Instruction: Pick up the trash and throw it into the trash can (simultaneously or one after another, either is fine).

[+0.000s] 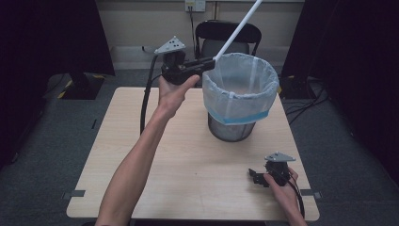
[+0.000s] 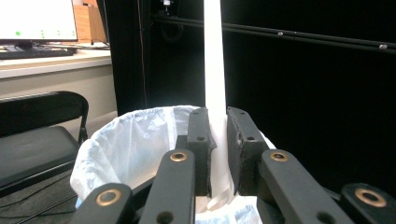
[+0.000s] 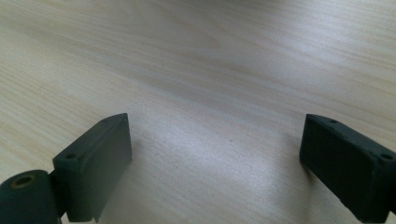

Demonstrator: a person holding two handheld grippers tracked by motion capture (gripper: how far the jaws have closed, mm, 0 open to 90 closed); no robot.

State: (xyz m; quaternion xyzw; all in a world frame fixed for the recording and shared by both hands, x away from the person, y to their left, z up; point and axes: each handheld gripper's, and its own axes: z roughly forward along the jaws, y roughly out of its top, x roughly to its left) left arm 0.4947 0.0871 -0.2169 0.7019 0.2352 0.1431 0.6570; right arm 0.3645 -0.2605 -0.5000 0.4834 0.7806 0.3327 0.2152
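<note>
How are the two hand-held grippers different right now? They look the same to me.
The left gripper is raised beside the lined bin; the right gripper sits low on the table. The left gripper is shut on a white drawstring, pulled taut upward; the right gripper's jaws stand wide open, with bare wood between them. Both are black two-jaw tools with a grey plate on top.

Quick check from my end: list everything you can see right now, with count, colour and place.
Bin: one, grey mesh, back right of table.
Bin bag: one, translucent white, lining the bin, folded over its rim.
Drawstring strip: one, white, pulled taut up from the bag.
Table: one, light wood.
Chair: one, black, behind table.
Left gripper: black, shut on the strip at the bin rim.
Right gripper: black, open, resting front right.
</note>
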